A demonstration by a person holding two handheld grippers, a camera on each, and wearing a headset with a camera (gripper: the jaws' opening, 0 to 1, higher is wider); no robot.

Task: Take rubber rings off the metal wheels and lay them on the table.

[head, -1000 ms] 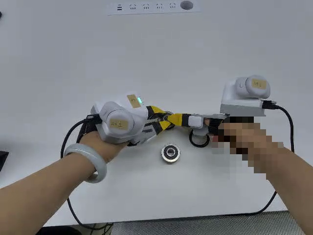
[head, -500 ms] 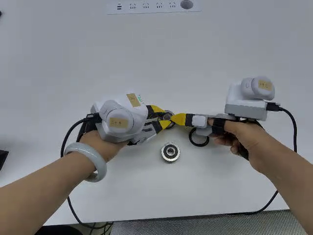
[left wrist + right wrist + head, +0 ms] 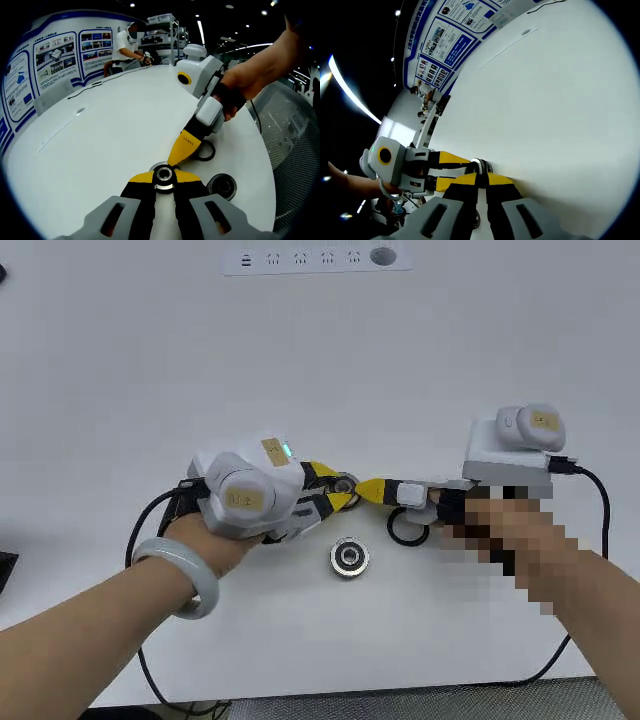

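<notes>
The metal wheel in hand is held just above the desk, clamped between the yellow tips of my left claw. My right claw meets it from the opposite side. Its jaws are drawn together with the tips at the wheel's rim, and I cannot tell whether any rubber lies between them.

Just beside the right claw, a loose rubber ring lies flat on the desk. Near it rests a second wheel with a dark band around its metal centre, which I judge to be a ring not yet removed. A power strip sits at the far edge, well apart.

The step in hand, as I judge it, is peeling the ring off the held wheel. To do it well I would hold the left grip firm, catch only the rubber edge with the right tips, and pull along the wheel's axis rather than sideways, so the wheel does not twist out.
</notes>
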